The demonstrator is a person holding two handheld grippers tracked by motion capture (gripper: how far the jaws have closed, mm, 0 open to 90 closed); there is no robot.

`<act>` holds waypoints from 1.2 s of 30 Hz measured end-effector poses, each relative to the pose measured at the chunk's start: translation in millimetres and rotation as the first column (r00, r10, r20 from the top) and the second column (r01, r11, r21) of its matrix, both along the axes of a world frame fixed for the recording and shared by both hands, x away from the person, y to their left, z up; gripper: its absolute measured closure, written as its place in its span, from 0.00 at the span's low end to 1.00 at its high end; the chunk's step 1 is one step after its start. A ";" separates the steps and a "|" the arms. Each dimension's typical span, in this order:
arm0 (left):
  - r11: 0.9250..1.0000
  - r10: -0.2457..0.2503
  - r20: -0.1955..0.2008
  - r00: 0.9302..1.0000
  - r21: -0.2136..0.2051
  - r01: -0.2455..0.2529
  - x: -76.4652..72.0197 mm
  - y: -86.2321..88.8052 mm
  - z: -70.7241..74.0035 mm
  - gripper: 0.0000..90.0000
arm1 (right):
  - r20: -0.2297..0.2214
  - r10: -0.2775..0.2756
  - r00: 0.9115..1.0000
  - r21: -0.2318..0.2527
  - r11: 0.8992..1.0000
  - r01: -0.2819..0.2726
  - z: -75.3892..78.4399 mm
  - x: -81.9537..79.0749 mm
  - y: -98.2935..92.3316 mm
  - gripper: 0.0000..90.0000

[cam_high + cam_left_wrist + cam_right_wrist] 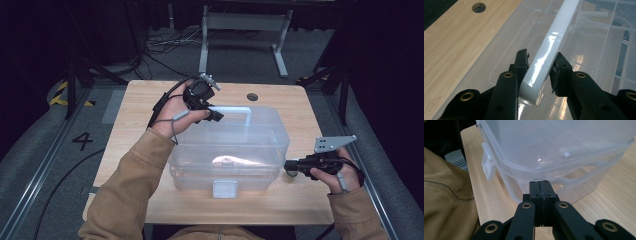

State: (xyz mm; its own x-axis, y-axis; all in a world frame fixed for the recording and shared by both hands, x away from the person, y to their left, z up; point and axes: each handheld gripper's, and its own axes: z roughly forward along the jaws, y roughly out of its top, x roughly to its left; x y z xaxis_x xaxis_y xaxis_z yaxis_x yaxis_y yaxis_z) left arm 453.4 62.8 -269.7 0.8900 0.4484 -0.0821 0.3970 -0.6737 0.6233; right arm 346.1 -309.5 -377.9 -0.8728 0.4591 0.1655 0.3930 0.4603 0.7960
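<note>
- A clear plastic storage box (pixel 235 150) sat in the middle of a pale wooden table (pixel 145 95), its long front side near the person's edge and bare wood open to the left, right and behind it.
- A round cable hole (pixel 252 96) lay in the tabletop behind the box, close to the far edge.
- A white latch (pixel 224 188) hung at the middle of the box's front wall, just above the table.
- The left gripper (pixel 540 66) reached over the lid from the left, its jaws apart with the white handle (pixel 554 42) running between them; the left pad sat at the handle's side, the right pad stood a little off it.
- The right gripper (pixel 542 186) hovered at the box's right end, jaws pressed together on nothing, tips just under the lid's rim (pixel 529 171).
- A tan sleeve (pixel 446 195) filled the left of the right gripper view.
</note>
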 end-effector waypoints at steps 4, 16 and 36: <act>0.998 -0.032 0.012 0.999 -0.056 0.033 -6.0 0.4 3.3 0.56 | 0.017 -0.005 1.000 0.012 1.000 0.005 -0.2 0.2 1.1 1.00; 0.998 0.010 0.075 0.997 -0.069 -0.005 -11.4 -2.8 10.8 0.37 | 0.011 -0.005 1.000 0.047 0.999 0.004 1.8 2.1 3.3 1.00; 0.984 0.058 0.165 0.985 -0.176 -0.028 -46.0 35.0 49.8 0.39 | 0.087 -0.105 0.991 0.146 0.985 0.091 16.0 8.3 4.8 1.00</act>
State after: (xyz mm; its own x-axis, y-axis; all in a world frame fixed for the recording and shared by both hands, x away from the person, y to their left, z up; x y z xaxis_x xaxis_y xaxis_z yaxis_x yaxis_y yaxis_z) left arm 407.3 97.9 -219.9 0.8778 0.4788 -0.0116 0.3024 -0.5353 0.7887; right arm 354.4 -304.7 -361.9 -0.8396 0.5209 0.1538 0.3506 0.3035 0.8860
